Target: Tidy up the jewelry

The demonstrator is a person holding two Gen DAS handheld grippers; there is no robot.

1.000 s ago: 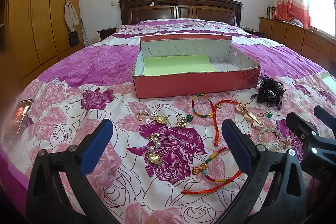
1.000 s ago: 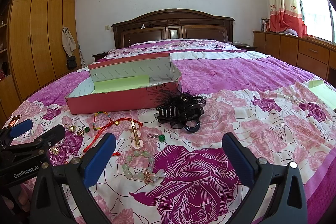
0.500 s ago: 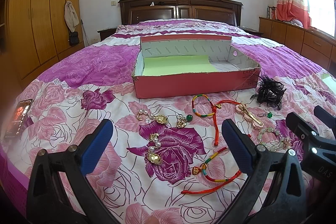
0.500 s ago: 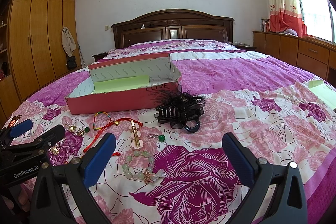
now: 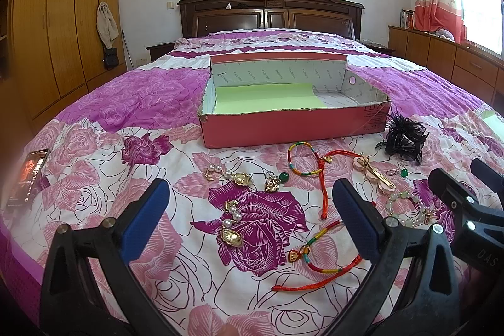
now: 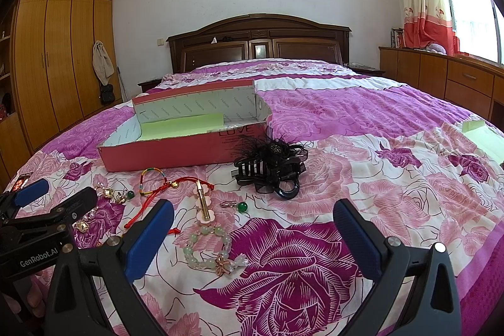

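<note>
An open pink box [image 5: 293,126] with a green liner lies on the bed; it also shows in the right wrist view [image 6: 176,151]. In front of it lie pearl-and-gold earrings [image 5: 231,221], a red cord bracelet [image 5: 315,265], a second cord bracelet [image 5: 304,159], a gold hair clip [image 5: 376,175], a pale bead bracelet [image 6: 209,247], a green drop earring [image 6: 241,206] and a black feather hair claw [image 6: 271,169]. My left gripper [image 5: 252,211] is open and empty above the earrings. My right gripper [image 6: 253,230] is open and empty beside the bead bracelet.
A phone [image 5: 28,175] lies at the bed's left edge. A green paper sheet [image 6: 486,139] lies at the far right. A wooden headboard [image 5: 271,11] stands behind, a wardrobe [image 5: 60,30] at left, low cabinets [image 6: 441,77] at right.
</note>
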